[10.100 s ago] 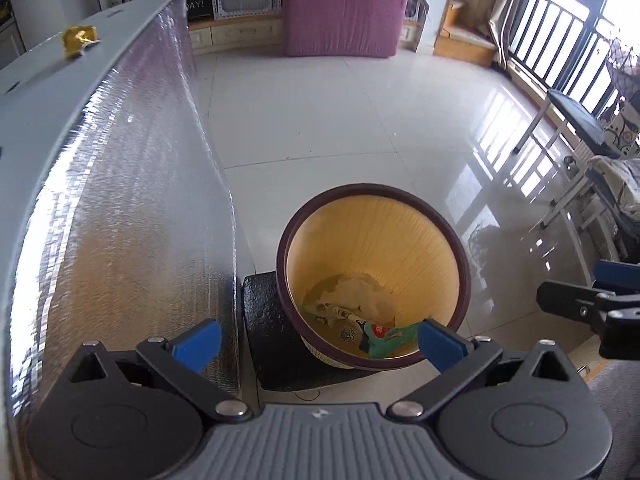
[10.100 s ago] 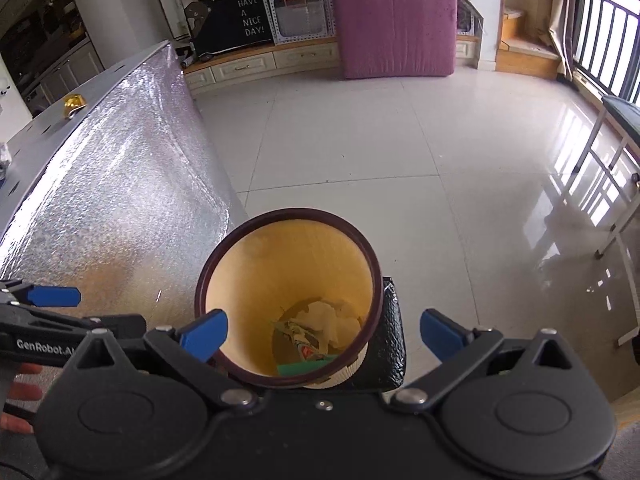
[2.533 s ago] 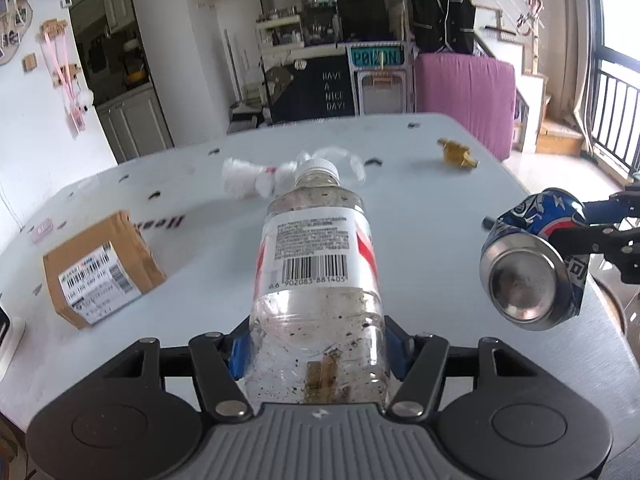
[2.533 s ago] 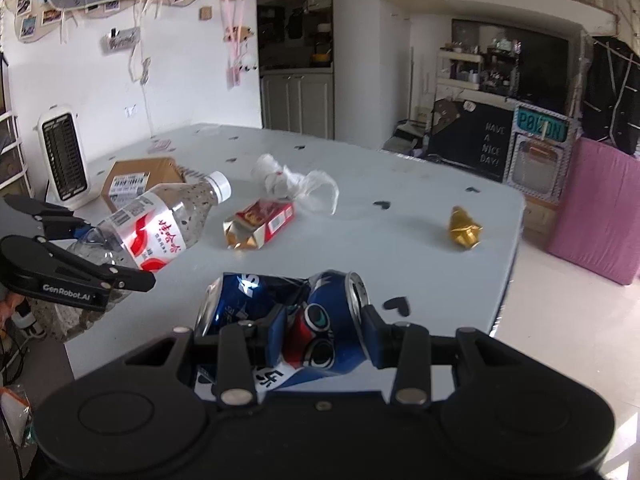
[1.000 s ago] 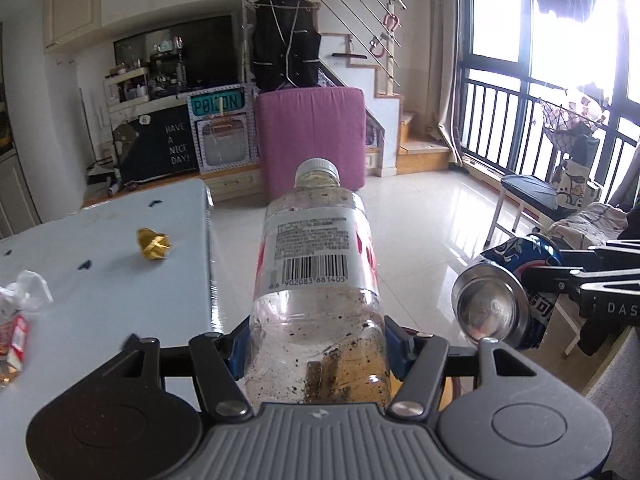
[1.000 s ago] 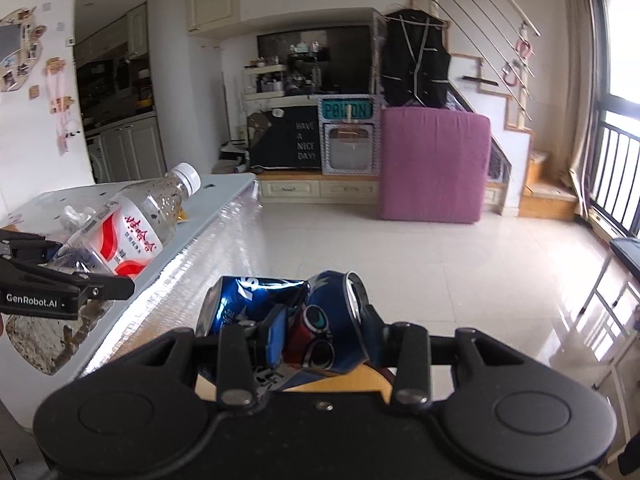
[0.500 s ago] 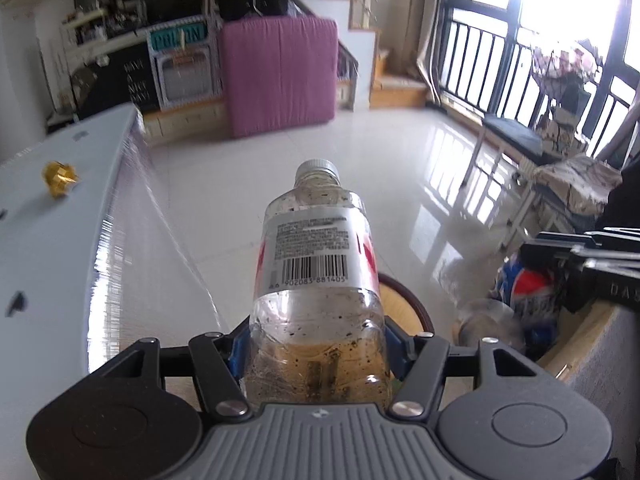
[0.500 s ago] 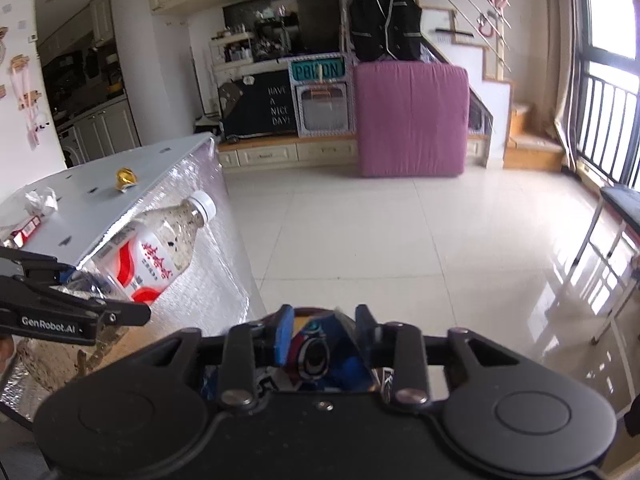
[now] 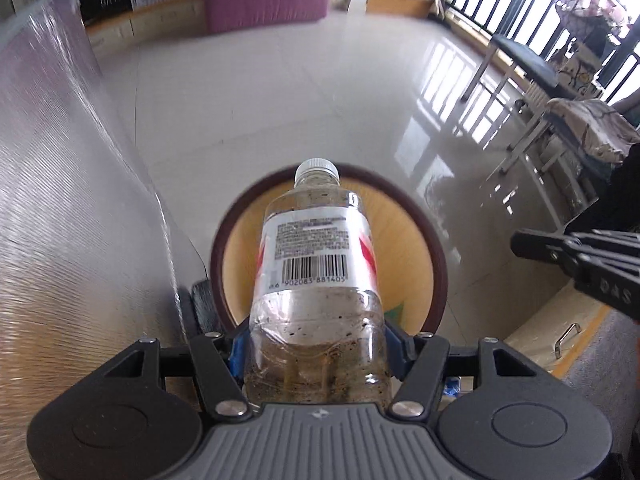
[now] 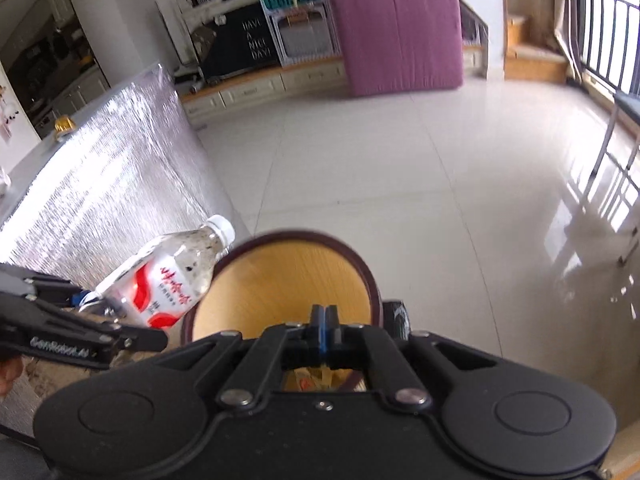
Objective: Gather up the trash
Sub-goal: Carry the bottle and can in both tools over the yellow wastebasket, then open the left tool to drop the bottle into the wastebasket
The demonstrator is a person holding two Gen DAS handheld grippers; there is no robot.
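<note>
A clear plastic bottle (image 9: 316, 264) with a white and red label and a white cap is clamped by its base in my left gripper (image 9: 316, 346). It points down over the bin (image 9: 436, 256), which has a dark brown rim and a yellow inside. In the right wrist view the bottle (image 10: 172, 276) hangs beside the bin's left rim (image 10: 372, 280). My right gripper (image 10: 325, 320) is shut above the bin, its blue pads pressed together with nothing between them. Some trash (image 10: 312, 376) shows at the bin's bottom. No can is in sight.
The table's foil-clad side (image 9: 60, 200) stands close on the left of the bin. A black mat (image 9: 200, 304) lies under the bin. Chairs (image 9: 560, 92) stand at the right by the window. A purple mattress (image 10: 400, 32) leans at the far wall. Open tiled floor lies beyond.
Both grippers have sunk and tilted down over the bin. The crushed blue can is gone from the right gripper, whose jaws have closed. The left still holds the bottle.
</note>
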